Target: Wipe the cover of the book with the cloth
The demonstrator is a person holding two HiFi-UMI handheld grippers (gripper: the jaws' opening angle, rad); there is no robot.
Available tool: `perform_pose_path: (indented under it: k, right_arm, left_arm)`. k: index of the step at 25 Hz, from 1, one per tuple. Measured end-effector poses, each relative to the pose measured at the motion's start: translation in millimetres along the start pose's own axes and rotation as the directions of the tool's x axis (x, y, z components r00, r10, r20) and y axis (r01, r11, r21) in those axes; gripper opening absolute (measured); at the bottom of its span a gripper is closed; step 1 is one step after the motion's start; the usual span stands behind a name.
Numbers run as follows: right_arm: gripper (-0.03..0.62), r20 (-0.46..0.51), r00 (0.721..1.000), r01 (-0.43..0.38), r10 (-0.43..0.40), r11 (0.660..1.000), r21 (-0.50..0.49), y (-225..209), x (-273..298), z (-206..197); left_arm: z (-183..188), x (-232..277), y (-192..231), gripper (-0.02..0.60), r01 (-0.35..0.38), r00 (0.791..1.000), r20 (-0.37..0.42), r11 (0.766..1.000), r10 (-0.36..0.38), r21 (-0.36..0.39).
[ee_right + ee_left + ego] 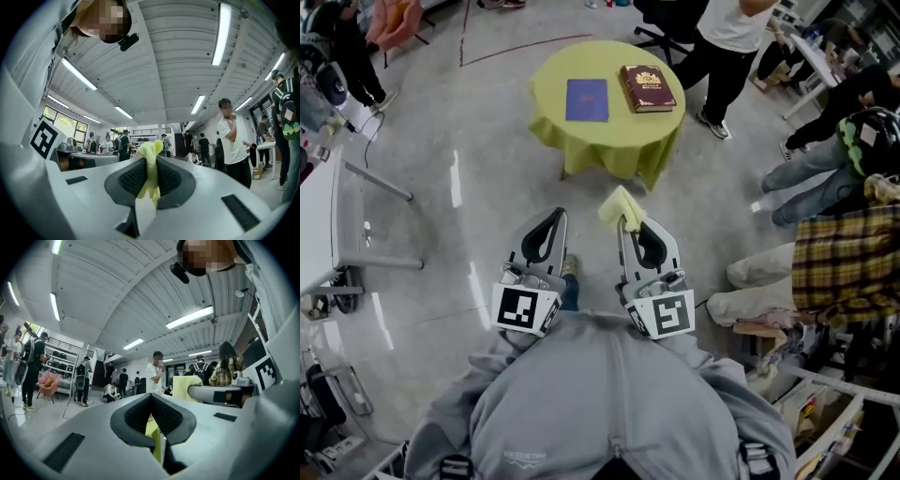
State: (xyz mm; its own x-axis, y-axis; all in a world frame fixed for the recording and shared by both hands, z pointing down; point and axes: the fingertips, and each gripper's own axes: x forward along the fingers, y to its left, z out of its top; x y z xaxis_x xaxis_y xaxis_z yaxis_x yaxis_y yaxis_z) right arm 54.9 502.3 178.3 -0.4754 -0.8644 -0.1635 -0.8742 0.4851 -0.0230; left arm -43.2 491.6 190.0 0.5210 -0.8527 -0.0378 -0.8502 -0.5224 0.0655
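Note:
A round table under a yellow-green cloth stands ahead of me on the concrete floor. On it lie a dark red book with gold print and a flat blue book. Both grippers are held close to my chest, well short of the table. My right gripper is shut on a pale yellow cloth; in the right gripper view the cloth stands up between the black pads. My left gripper is shut with nothing in it, its pads meeting at the tip.
A standing person is right behind the table. Other people sit at the right, one in a plaid shirt. A white table on metal legs is at my left. Bare floor lies between me and the round table.

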Motion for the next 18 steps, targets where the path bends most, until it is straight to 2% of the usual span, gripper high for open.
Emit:
perform_pose_path:
  k: [3,12,18]
  right_arm:
    - [0.057,-0.086,0.996,0.011,-0.011,1.0,-0.006,-17.8,42.4,-14.2]
    - [0.057,-0.111,0.991,0.076,-0.075,0.997,0.007,-58.8,142.3,-35.9]
    - [0.057,-0.104,0.988,0.114,-0.114,0.993,-0.003,-70.3,179.7,-40.4]
  left_arm:
    - [8.1,39.1,30.0,0.018,0.025,1.0,0.012,1.0,-0.026,0.006]
    - [8.7,127.4,109.4,0.018,0.062,0.998,-0.003,0.998,-0.062,-0.014]
    - [6.6,156.4,136.8,0.018,0.099,0.995,-0.007,0.995,-0.099,-0.029]
